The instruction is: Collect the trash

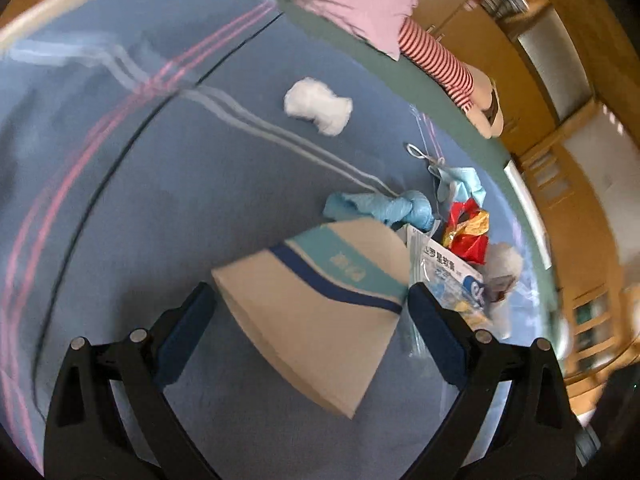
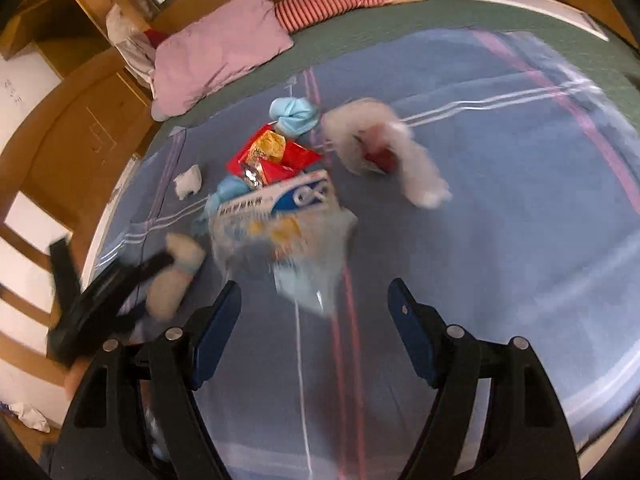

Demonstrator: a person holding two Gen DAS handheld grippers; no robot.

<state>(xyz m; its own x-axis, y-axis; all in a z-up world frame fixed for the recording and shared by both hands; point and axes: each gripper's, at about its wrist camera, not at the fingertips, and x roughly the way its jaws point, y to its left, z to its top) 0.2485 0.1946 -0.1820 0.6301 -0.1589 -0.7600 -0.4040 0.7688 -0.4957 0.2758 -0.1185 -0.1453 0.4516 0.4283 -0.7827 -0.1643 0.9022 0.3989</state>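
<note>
My left gripper (image 1: 310, 296) has its fingers clamped on a tan paper bag (image 1: 316, 300) at lower centre. My right gripper (image 2: 314, 304) is spread wide, empty. Beyond it, mid-frame, trash sits on the blue blanket (image 2: 500, 240): plastic wrapper (image 2: 280, 216), red snack packet (image 2: 272, 156).

Both wrist views look steeply down, close over the blue blanket (image 1: 160, 208), sharing its litter pile (image 2: 280, 168)

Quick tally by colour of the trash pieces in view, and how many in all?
White: 2, tissue wad and blurred wad
Light blue: 2, knotted bag and face mask
Red: 1, snack wrapper
Clear: 1, printed packet
Beige: 1, carton
Total: 7
</note>
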